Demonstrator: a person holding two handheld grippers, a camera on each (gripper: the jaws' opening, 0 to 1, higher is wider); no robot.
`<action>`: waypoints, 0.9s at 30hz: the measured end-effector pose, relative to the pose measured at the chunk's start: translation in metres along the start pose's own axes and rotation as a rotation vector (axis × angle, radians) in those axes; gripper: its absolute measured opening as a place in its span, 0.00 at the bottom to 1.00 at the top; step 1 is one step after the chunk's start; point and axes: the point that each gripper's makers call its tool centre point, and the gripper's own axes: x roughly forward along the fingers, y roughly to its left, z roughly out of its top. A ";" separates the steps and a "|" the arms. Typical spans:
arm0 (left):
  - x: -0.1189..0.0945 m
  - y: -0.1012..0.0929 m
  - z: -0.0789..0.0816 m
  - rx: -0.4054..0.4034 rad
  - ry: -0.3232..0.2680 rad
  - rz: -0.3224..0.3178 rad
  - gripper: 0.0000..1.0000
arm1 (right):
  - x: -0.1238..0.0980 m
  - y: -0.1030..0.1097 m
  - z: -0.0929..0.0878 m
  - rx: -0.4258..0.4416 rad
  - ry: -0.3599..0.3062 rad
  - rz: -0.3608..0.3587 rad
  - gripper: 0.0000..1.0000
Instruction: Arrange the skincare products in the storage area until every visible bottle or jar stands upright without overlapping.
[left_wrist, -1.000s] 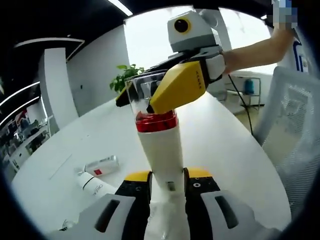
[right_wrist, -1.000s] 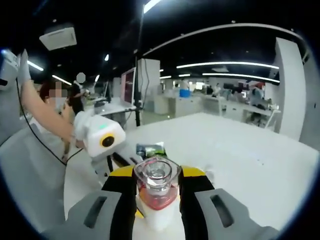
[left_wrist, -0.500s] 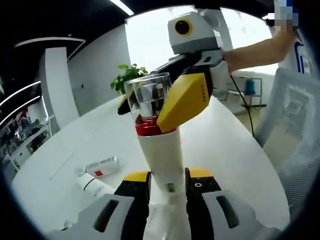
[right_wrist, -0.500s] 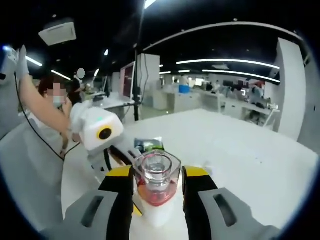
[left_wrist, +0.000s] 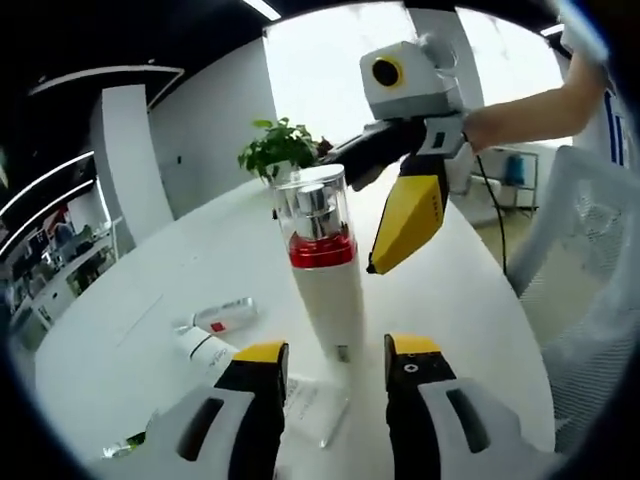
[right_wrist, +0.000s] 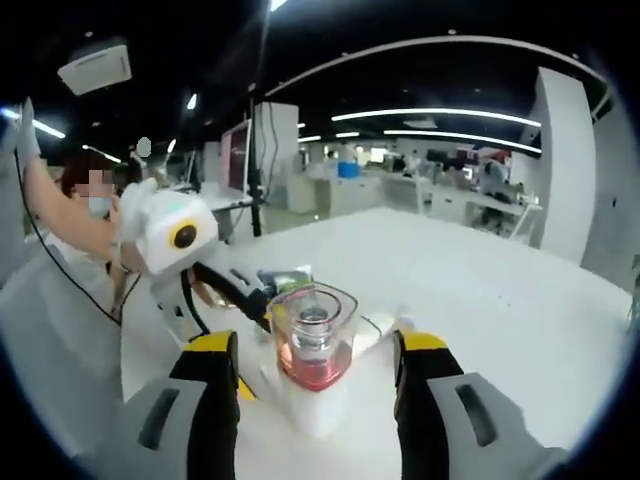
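Left gripper view, item one: tall white bottle (left_wrist: 328, 290) with red collar and clear cap (left_wrist: 313, 208), standing upright on white table (left_wrist: 470, 290) just ahead of left gripper (left_wrist: 335, 362), between its yellow-tipped jaws but touching neither. Left gripper gaping wide, gripping nothing. Right gripper (left_wrist: 405, 225) hanging beside the cap, clear of it. Right gripper view: same bottle (right_wrist: 312, 375) sitting centred between wide-spread jaws of right gripper (right_wrist: 316, 355), held by none. Likely handling: rigid plastic body, smooth and probably slippery; tall and narrow, so tipping easily; cap probably brittle. Best hold judged low on the white body, not the cap. Further items lying flat off to left gripper's left: white tube (left_wrist: 203, 345), small red-labelled bottle (left_wrist: 224, 316), both awaiting righting.
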 end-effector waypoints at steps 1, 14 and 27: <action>-0.003 0.001 -0.001 -0.006 0.002 0.008 0.45 | -0.001 0.001 0.000 0.005 0.002 -0.001 0.66; -0.057 0.005 -0.013 -0.149 0.094 0.100 0.58 | -0.014 0.030 -0.001 0.014 0.056 0.007 0.92; -0.110 0.005 -0.013 -0.267 0.085 0.188 0.77 | -0.027 0.051 -0.005 0.016 0.090 -0.039 0.99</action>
